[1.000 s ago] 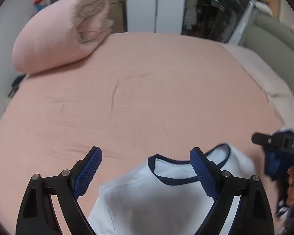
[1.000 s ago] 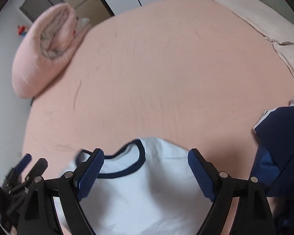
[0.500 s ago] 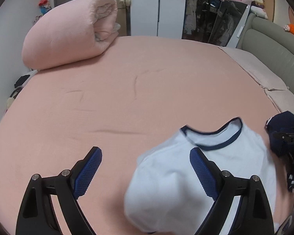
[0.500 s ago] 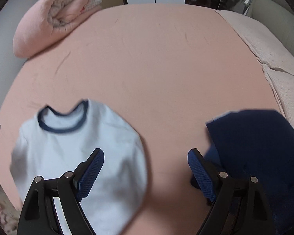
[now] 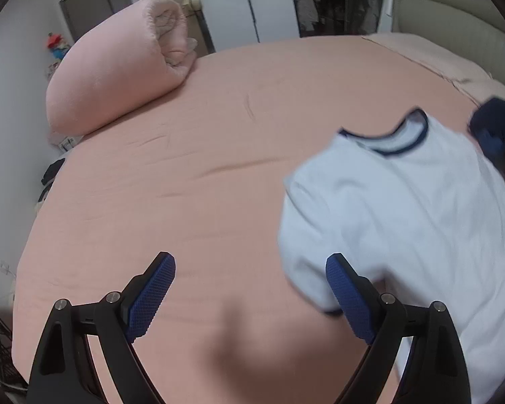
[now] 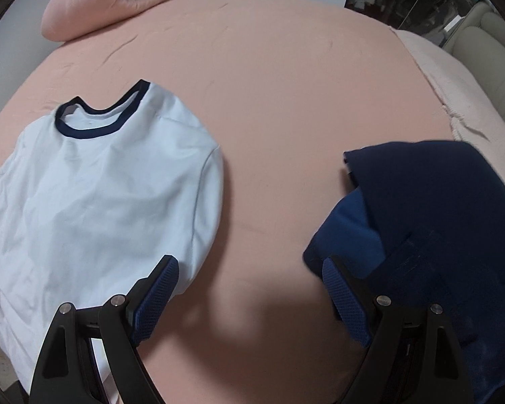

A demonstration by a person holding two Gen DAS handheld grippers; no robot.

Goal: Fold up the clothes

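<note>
Rolled duvet point(image 5: 118, 64): pink, bundled at the far left corner of the bed, its open end turned toward the middle; in the right wrist view only its lower part shows at the top edge.
Bed point(image 5: 192, 155): covered by a pink sheet with a few shallow creases; it carries all the clothes.
Left gripper point(image 5: 250, 296): angled down over bare sheet at the near edge of the bed, jaws released and spread wide, nothing between them; its right blue pad overlaps the sleeve of the T-shirt in the picture, but whether it touches the cloth cannot be told.
White T-shirt point(image 6: 94, 181): lies spread on the bed, front up, navy-trimmed collar pointing to the far side; one short sleeve is out on the side toward the dark garment, and the hem runs out of frame toward the viewer.
Right gripper point(image 6: 250, 299): pointing steeply down over the strip of sheet between the two garments, jaws released and wide apart, gripping nothing; the left pad sits over the T-shirt's edge, the right pad over the dark garment's edge.
Navy garment point(image 6: 437, 222): bunched in a loose heap on the right of the bed, apart from the T-shirt, with a brighter blue patch on its near left side.
Headboard point(image 5: 454, 27): padded, grey-beige, beyond the far right of the bed.
</note>
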